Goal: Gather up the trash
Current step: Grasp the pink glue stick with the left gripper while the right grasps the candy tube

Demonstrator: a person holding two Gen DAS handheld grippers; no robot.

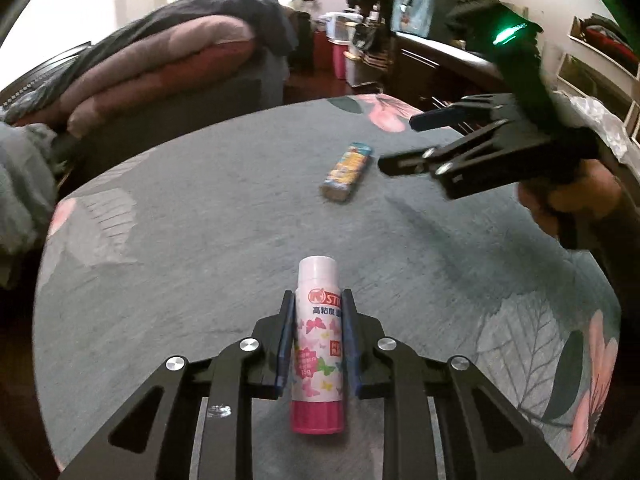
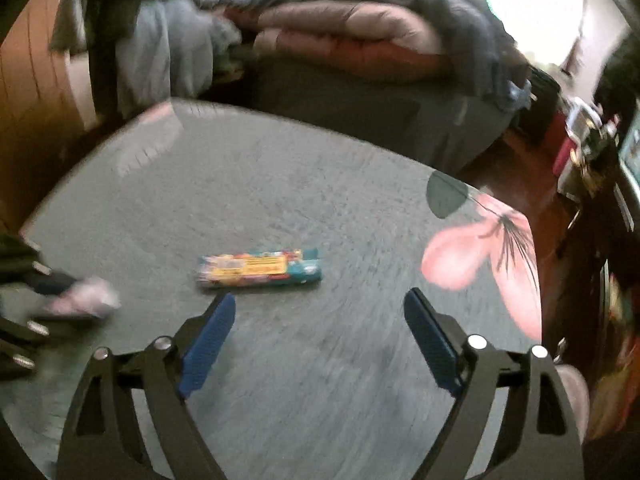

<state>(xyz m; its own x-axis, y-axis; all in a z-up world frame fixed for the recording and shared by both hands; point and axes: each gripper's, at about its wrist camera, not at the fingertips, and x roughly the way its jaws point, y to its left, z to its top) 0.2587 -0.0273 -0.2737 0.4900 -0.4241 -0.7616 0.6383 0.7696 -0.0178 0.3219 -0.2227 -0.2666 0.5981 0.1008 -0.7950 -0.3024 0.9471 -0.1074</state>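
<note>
While the left gripper [image 1: 318,344] clamps a glue stick [image 1: 319,344] (white cap, pink base, butterfly print) lying on the grey-green floral table [image 1: 180,240], the right gripper [image 2: 320,320] hangs with jaws apart and nothing between them. Just beyond its fingertips lies a flat, colourful wrapper [image 2: 259,268], teal-ended, near the table's middle.

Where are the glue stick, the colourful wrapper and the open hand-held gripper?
glue stick [image 1: 317,344], left wrist view, on its butterfly label.
colourful wrapper [image 2: 259,269], right wrist view, on its yellow middle.
right hand-held gripper [image 2: 320,308], right wrist view, midway between its fingertips.
</note>
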